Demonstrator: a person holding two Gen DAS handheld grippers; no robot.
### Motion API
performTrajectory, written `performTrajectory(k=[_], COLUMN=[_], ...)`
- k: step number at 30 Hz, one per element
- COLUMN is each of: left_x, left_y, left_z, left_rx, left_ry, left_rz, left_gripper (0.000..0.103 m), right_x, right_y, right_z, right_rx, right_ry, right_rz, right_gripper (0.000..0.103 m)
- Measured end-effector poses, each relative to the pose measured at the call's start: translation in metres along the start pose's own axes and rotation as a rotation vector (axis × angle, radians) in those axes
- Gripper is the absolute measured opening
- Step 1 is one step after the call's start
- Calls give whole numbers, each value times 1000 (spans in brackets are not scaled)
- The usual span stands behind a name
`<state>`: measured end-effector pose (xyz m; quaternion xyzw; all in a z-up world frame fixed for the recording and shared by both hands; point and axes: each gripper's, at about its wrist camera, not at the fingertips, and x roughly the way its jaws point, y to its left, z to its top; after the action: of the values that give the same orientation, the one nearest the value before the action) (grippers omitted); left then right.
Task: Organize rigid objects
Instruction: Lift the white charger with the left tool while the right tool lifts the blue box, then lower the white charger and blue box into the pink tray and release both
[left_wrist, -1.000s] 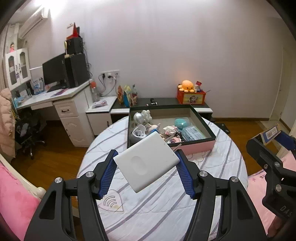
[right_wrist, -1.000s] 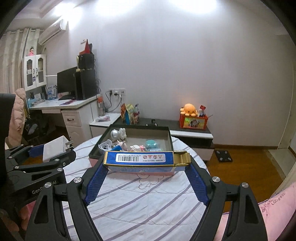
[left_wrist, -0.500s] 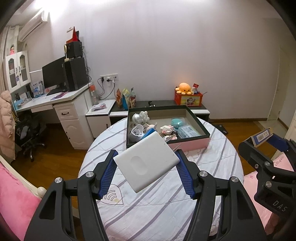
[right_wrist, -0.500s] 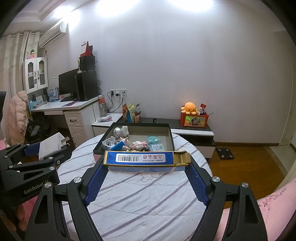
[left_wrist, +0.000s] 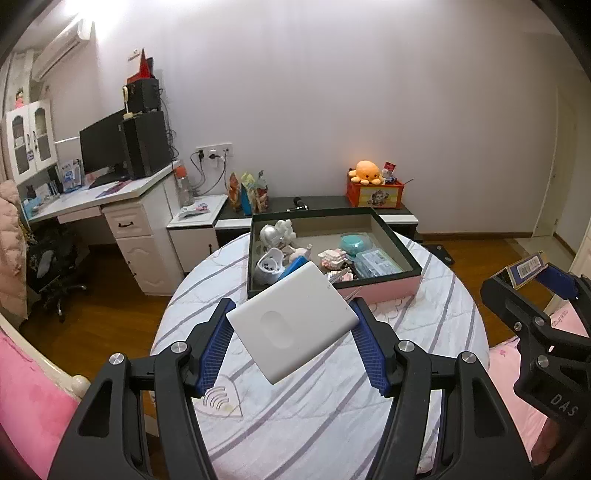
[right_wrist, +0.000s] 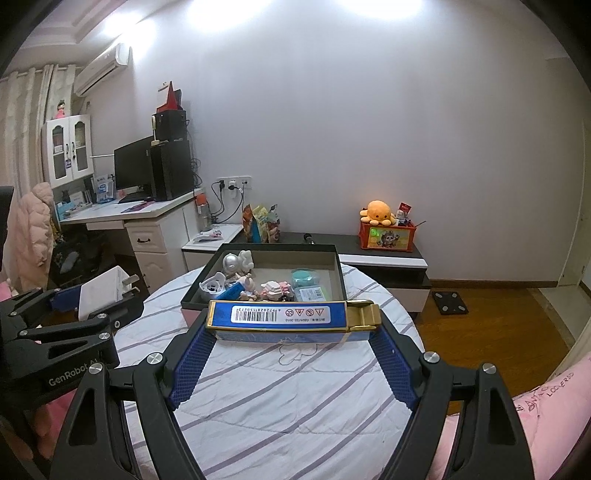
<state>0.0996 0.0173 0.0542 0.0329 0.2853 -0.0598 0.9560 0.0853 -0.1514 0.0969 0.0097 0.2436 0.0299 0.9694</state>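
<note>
Holding both loads: I have something clamped in each gripper, both raised over the round table (right_wrist: 295, 384), short of the open storage box (left_wrist: 391, 236).
Left gripper (left_wrist: 291, 325): closed on the white charger (left_wrist: 291, 325), a flat white block pinched by its two opposite corners, so it sits diagonal between the blue pads; in the right wrist view its metal prongs point toward the box.
Right gripper (right_wrist: 293, 317): closed on the blue carton (right_wrist: 277, 314), gripped end to end.
Carton long axis: crosswise to my fingers, roughly parallel to the near wall of the box.
Box from the left gripper: straight ahead and slightly right, its near wall just past the charger's far corner.
Box from the right gripper: straight ahead, near wall directly behind the carton.
Nearer side: I judge the two about equal; neither is over the box interior yet.
Free space in box: small toys crowd the left and near half; the far right part shows bare floor.
Next move, my judgement: carry forward over the near wall and lower into the bare far part.
</note>
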Motion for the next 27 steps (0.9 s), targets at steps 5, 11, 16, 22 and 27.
performTrajectory(k=[5,11,16,22,27], left_x=[30,82,148,230,296], left_y=[1,1,-2,-7,-10], left_z=[20,63,104,136,144], left_rx=[0,27,60,77,98], left_ry=[10,9,64,177,269], left_rz=[-17,-49,-76,-110,-62], left_gripper=[64,64,64,64,64], right_x=[23,69,130,217,296], right_y=[-7,-14,-26,-35,-46], right_z=[11,39,71,95,97], right_rx=[-1,-29,-49,-65,-70], right_ry=[12,15,43,142,273], right_rz=[10,21,40,84,101], right_gripper=[83,83,83,83,83])
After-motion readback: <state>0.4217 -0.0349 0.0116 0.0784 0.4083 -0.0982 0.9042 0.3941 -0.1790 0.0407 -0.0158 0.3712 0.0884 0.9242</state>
